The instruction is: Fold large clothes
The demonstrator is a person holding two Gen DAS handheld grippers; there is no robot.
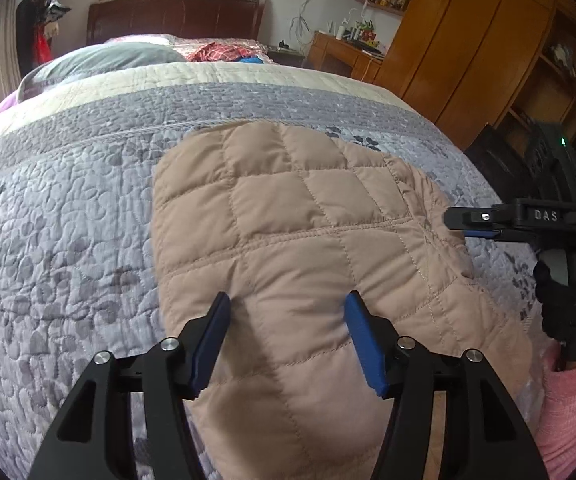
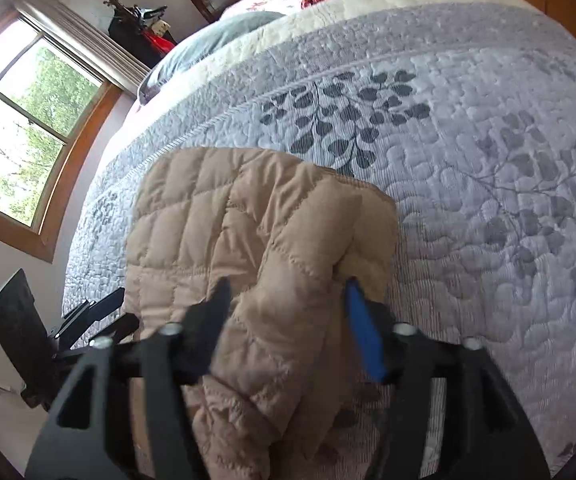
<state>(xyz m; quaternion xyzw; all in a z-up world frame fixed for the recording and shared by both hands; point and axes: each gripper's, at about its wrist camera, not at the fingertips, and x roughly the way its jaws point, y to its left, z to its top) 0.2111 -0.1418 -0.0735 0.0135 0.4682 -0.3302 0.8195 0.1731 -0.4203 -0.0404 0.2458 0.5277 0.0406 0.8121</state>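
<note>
A tan quilted jacket (image 1: 299, 208) lies folded on the bed's grey-lavender leaf-print quilt (image 1: 68, 220), near the front edge. My left gripper (image 1: 288, 320) hovers over the jacket's near part, open, its blue pads apart and clear of the fabric. At the right edge of the left wrist view my right gripper (image 1: 471, 220) pokes in beside the jacket's right side, carried by a gloved hand with a pink sleeve (image 1: 567, 400). In the right wrist view the right gripper (image 2: 288, 304) stands open astride a raised fold of the jacket (image 2: 208, 216), with the left gripper (image 2: 100, 308) at lower left.
A grey pillow (image 1: 100, 60) and red and blue cloth (image 1: 216, 52) lie at the head of the bed, before a dark headboard (image 1: 176, 16). A wooden wardrobe (image 1: 467, 40) and a desk (image 1: 343, 52) stand to the right. A window (image 2: 28, 128) is on the left.
</note>
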